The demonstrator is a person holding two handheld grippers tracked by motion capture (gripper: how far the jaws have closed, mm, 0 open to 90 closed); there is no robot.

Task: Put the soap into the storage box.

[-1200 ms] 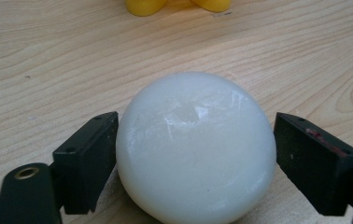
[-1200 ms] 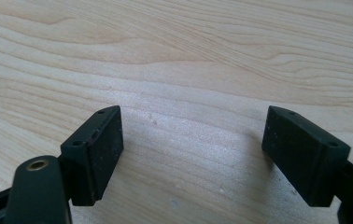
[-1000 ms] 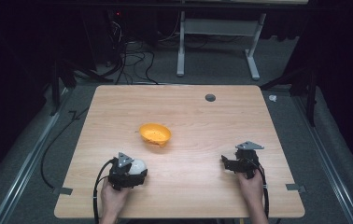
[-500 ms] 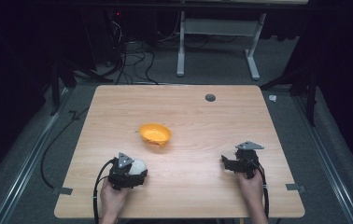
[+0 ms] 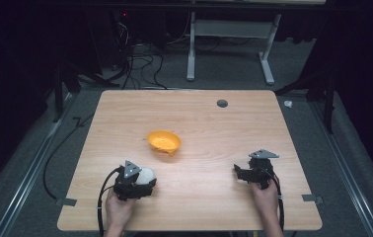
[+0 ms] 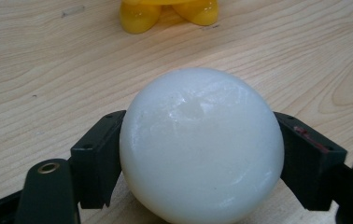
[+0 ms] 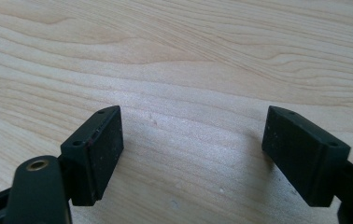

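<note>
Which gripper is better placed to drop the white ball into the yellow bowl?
Left. The left gripper already clamps the white ball, with the yellow bowl just ahead. The right gripper is open and empty.

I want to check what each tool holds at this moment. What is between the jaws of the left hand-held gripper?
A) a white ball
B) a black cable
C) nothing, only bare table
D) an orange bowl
A: in the left gripper view the white ball sits between the two black jaws of the left hand-held gripper, which touch it on both sides, while the orange bowl rests farther off on the table.
</note>
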